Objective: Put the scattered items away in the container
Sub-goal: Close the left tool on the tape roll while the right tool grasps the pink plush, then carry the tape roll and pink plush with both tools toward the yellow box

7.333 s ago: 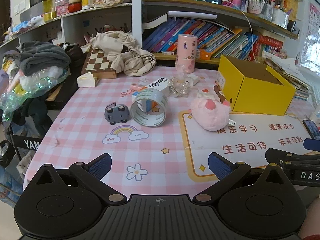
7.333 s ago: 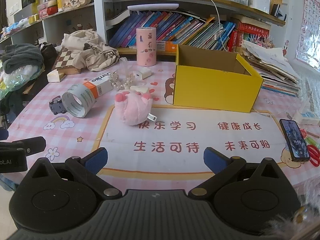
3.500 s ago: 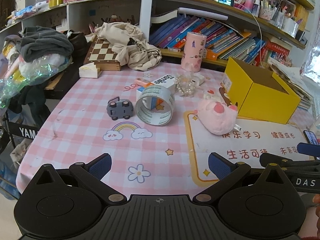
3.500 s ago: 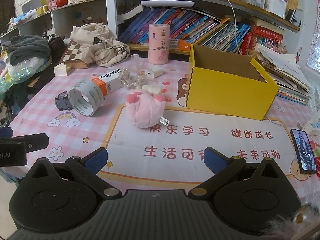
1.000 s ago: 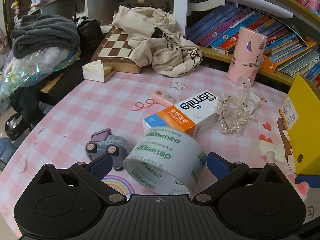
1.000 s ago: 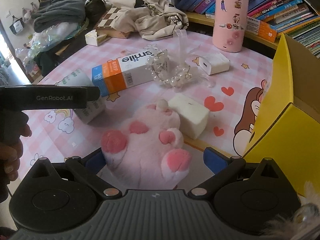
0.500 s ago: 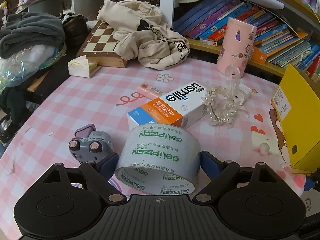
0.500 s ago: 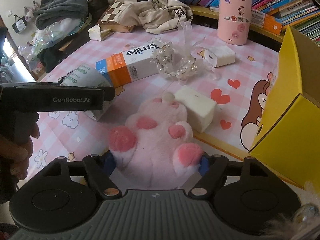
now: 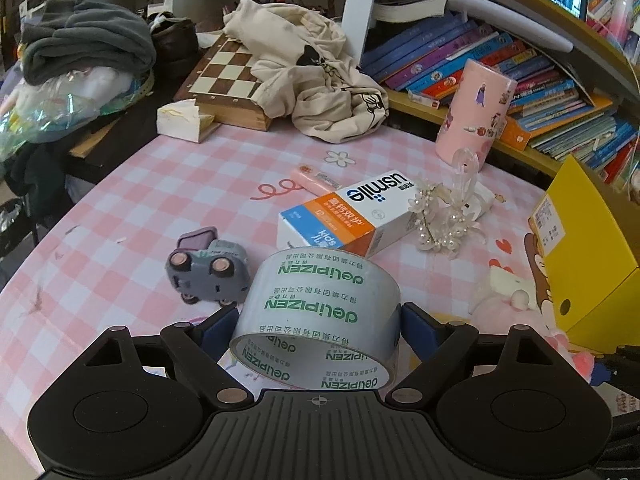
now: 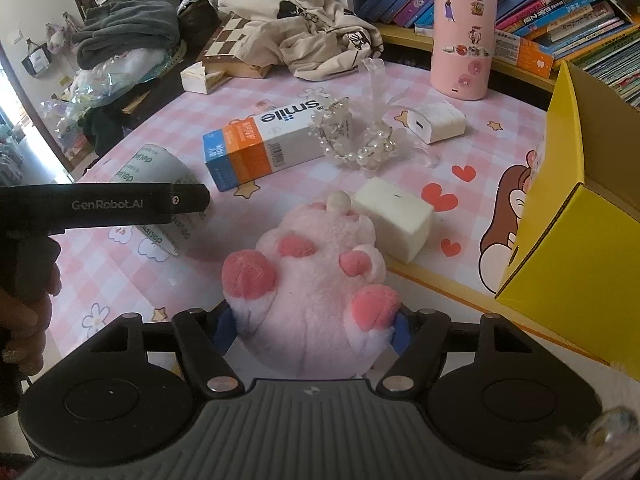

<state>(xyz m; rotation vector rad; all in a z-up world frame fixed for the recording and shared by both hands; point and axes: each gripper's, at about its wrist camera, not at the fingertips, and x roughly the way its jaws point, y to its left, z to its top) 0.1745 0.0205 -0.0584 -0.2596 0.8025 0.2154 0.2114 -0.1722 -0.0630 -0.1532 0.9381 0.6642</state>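
Two tools are working at once, and both have just been closing. My left tool (image 9: pixel 318 322) now has its blue pads against the two sides of the tape roll (image 9: pixel 320 312), pinching it where a second ago they stood wide of it. My right tool (image 10: pixel 312 330) has drawn in on the pink plush toy (image 10: pixel 316 280), whose fur bulges between the pads, so I judge it gripped too. That means the two pickups look made, and lifting and carrying is what remains.

Lying on its side on the pink checked bench (image 9: pixel 140 200), the tape roll shows clear film with green lettering. Belly up beside a white block (image 10: pixel 394 218), the toy is soft and will squash. Just past it to the right stands the yellow box (image 10: pixel 580 216), open at the top, near enough for a short carry.
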